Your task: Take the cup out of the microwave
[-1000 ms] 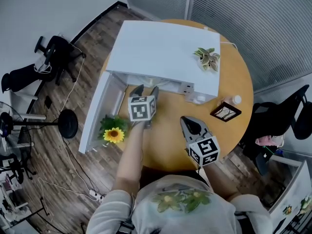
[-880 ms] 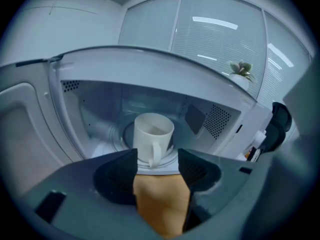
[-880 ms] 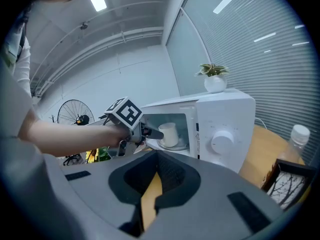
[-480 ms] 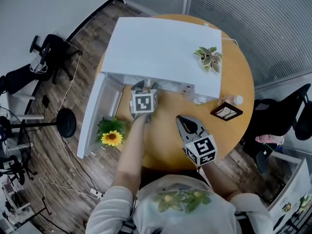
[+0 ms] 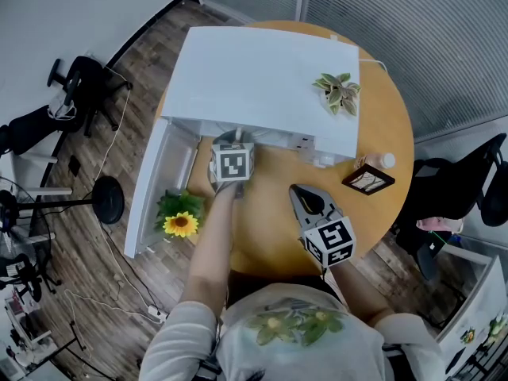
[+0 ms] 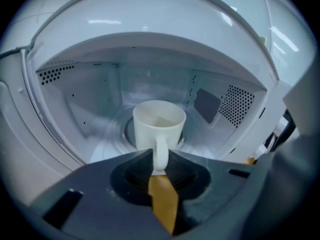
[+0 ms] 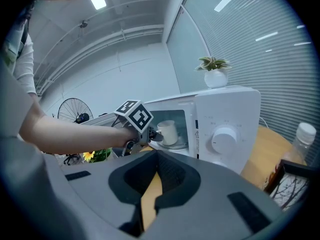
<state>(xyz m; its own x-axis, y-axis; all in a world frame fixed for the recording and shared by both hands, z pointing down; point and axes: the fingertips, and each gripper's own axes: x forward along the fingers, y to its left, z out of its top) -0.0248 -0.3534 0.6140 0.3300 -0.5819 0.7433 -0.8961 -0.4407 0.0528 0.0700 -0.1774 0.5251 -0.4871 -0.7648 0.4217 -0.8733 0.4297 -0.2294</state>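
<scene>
A cream cup (image 6: 159, 126) stands upright on the glass turntable inside the white microwave (image 5: 262, 78), its handle turned towards me. My left gripper (image 6: 160, 156) reaches into the microwave's mouth, and its jaws are closing with the handle between them, the pads touching it on both sides. From the right gripper view, the left gripper (image 7: 152, 135) meets the cup (image 7: 168, 131) at the oven's opening. In the head view the left gripper (image 5: 232, 143) is half under the microwave's front edge. My right gripper (image 5: 302, 193) hovers over the table, shut and holding nothing.
The microwave door (image 5: 159, 185) hangs open to the left, with a sunflower (image 5: 181, 222) beside it. A small potted plant (image 5: 337, 94) sits on top. A picture frame (image 5: 367, 181) and a bottle (image 5: 382, 163) stand right of the microwave on the round wooden table (image 5: 389, 117).
The left gripper has moved forward and down into the microwave's mouth, and its jaws have narrowed from wide apart onto the cup's handle. The right gripper has hardly moved.
</scene>
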